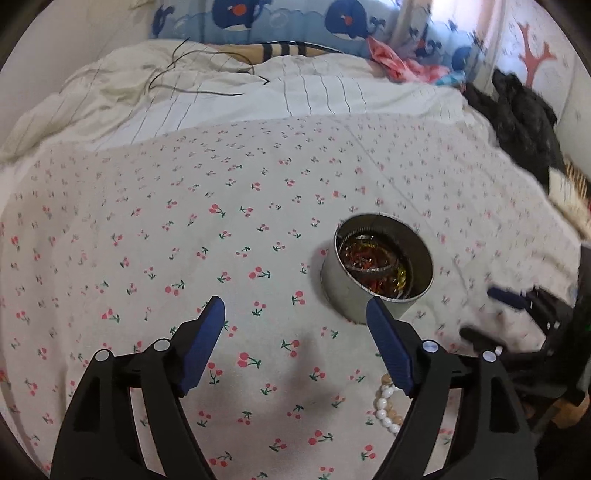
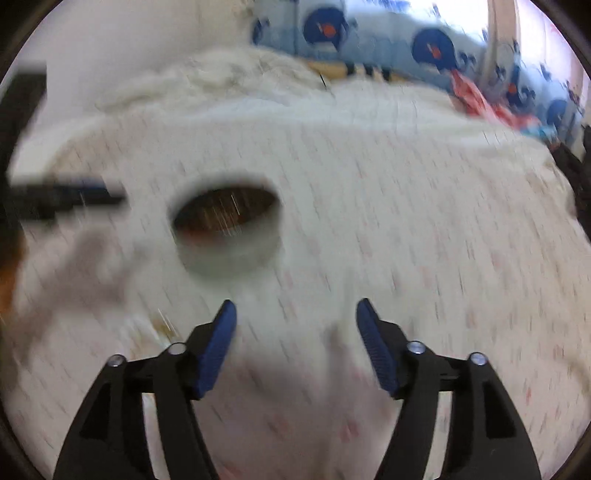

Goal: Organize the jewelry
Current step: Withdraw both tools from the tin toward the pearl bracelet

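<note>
Round tin (image 1: 369,291) holds tangled jewelry (image 1: 373,264), seemingly bangles.

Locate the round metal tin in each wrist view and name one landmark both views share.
Left wrist: the tin sits right of centre, just beyond the right blue finger.
Right wrist: the tin is blurred, left of centre, beyond the left finger.
Shared landmark: the whale-print fabric along the top.

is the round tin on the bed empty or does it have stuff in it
Not empty. The lidless metal tin stands upright on the cherry-print sheet, and the left wrist view shows a tangle of red and gold jewelry inside.
</note>
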A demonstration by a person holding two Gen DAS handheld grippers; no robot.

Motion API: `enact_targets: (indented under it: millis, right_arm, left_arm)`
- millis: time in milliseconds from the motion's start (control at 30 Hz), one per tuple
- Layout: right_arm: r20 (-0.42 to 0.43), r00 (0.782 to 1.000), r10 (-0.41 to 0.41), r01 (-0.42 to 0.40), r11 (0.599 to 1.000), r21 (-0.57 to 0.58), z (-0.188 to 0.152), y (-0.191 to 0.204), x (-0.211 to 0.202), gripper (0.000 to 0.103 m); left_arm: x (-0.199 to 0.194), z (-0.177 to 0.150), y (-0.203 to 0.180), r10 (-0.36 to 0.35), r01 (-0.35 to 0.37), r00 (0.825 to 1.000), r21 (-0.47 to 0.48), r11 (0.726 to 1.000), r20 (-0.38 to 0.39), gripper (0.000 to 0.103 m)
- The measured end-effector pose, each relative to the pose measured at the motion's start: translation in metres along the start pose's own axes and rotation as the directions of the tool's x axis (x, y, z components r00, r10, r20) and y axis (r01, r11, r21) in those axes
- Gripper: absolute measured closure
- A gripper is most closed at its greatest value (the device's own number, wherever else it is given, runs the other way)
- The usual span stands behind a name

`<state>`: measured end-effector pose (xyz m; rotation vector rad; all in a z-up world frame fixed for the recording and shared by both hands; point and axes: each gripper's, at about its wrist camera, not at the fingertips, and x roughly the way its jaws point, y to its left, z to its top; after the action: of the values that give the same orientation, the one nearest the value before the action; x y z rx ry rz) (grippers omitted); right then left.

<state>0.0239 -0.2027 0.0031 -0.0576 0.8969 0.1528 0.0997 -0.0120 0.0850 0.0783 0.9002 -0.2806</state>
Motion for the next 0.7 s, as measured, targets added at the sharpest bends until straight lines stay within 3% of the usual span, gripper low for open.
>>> enact_targets:
  millis: [100, 167, 300, 433, 500, 567, 667, 700]
  right_arm:
    - [-0.008, 0.999, 0.043, -0.042, 0.998, 0.049, -0.005, -0.007, 0.01, 0.028]
    - [-0.009, 0.999, 0.053, -0.053, 0.997, 0.05, -0.003, -0.007, 0.017, 0.022]
    - [0.008, 0.999, 0.047, -0.048, 0.998, 0.047, -0.003, -0.008, 0.017, 0.022]
    - [0.01, 0.999, 0.042, -0.042, 0.997, 0.057, -0.006, -0.008, 0.013, 0.023]
    - [0.027, 0.997, 0.075, -0.077, 0.99, 0.118, -0.016, -0.012, -0.006, 0.033]
    - [0.072, 0.985, 0.159, -0.169, 0.972, 0.166, -0.03, -0.012, -0.028, 0.046]
    - [0.073, 0.986, 0.148, -0.153, 0.985, 0.08, -0.041, 0.01, -0.043, 0.07]
    - [0.074, 0.986, 0.147, -0.152, 0.986, 0.065, -0.04, 0.014, -0.044, 0.074]
  left_arm:
    - [0.0, -0.003, -0.008, 0.038, -0.039, 0.999, 0.053, 0.998, 0.02, 0.028]
    - [-0.006, -0.004, -0.01, 0.009, -0.012, 0.999, 0.045, 0.999, 0.052, 0.028]
    - [-0.032, -0.045, 0.008, -0.054, 0.069, 0.988, -0.105, 0.992, 0.145, 0.028]
    - [-0.052, -0.094, 0.02, -0.075, 0.108, 0.984, -0.201, 0.974, 0.164, 0.025]
    - [-0.059, -0.106, 0.02, -0.062, 0.096, 0.981, -0.184, 0.978, 0.183, 0.023]
    - [-0.062, -0.108, 0.021, -0.058, 0.093, 0.979, -0.17, 0.981, 0.197, 0.022]
    - [-0.058, -0.105, 0.028, -0.064, 0.104, 0.977, -0.19, 0.976, 0.204, 0.021]
    - [-0.056, -0.105, 0.032, -0.068, 0.109, 0.978, -0.205, 0.973, 0.196, 0.021]
